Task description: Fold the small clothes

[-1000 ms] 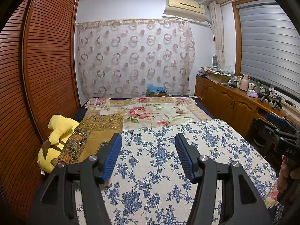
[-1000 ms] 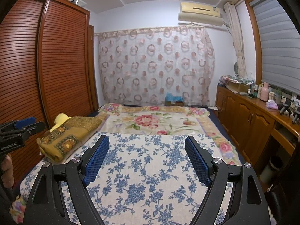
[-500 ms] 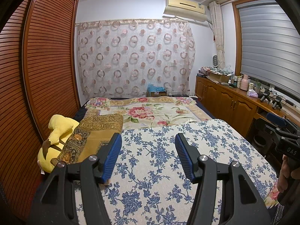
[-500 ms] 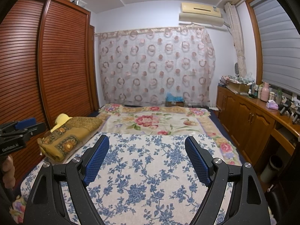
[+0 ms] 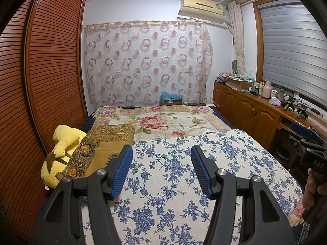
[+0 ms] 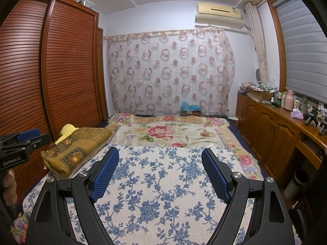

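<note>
While no small garment shows in either view, both tongs hang over the bed with nothing in them. At the far left a yellow plush (image 5: 61,143) lies under a folded gold cloth (image 5: 106,145). The left gripper (image 5: 161,161) is spread wide above the blue-flowered cover (image 5: 173,183), and the right gripper (image 6: 160,163) is spread the same. This fits a pause before fetching clothes or after putting them away. Only the left view shows the plush almost whole; the right view shows the bin (image 6: 296,183) more fully.
</note>
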`<state>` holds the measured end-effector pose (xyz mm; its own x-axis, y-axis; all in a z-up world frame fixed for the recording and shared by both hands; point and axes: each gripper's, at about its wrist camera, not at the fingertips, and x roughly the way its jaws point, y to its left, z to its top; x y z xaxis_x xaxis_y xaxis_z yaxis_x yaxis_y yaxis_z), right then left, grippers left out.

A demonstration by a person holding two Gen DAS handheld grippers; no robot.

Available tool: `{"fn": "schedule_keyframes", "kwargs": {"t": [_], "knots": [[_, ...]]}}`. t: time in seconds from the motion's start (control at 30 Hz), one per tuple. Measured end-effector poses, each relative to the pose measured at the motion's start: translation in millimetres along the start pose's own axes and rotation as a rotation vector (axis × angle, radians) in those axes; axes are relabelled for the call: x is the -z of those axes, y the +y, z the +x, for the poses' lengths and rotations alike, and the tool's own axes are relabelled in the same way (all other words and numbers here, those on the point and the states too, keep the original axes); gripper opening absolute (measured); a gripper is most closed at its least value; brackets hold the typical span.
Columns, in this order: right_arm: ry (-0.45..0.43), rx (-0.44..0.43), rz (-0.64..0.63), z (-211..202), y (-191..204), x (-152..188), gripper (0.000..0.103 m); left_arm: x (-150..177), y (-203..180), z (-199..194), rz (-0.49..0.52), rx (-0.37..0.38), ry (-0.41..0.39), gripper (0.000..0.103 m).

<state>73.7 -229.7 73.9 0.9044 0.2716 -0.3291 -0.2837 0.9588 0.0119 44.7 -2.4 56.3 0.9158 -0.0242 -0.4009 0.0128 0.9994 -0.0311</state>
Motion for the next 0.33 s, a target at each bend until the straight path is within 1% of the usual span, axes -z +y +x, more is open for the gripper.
{"fn": "schedule_keyframes", "kwargs": {"t": [0.33], "knots": [[0.000,0.000,0.001,-0.1,-0.3,-0.7,0.085,0.2,-0.4,0.2,0.000,-0.001,0.000,0.059]]}}
